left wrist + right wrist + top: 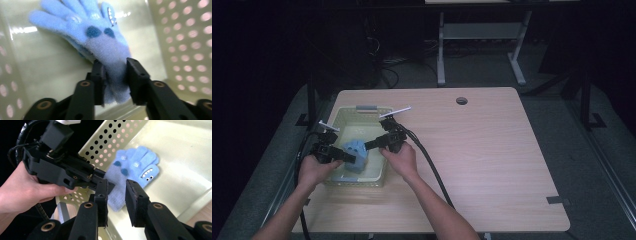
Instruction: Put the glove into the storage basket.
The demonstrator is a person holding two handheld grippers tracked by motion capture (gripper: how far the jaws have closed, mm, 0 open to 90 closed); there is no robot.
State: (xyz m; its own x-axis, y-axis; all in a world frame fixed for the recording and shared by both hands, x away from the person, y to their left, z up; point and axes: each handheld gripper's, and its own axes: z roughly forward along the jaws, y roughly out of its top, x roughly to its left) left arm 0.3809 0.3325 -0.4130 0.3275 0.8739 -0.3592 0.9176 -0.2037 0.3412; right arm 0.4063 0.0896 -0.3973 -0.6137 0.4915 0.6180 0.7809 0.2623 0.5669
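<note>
At 9 o'clock on the table (492,150), inside the basket (343,116), we see the left gripper (115,75) clamped on the glove (100,40) cuff, cuff edge hidden; the right gripper (117,195) gapes, holding nothing.

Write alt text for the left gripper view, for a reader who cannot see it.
Two black jaws of the left claw pinch the cuff of a fuzzy blue glove with dark spots and a toothy monster face on its thumb. Behind it lies the pale perforated basket that holds the glove.
</note>
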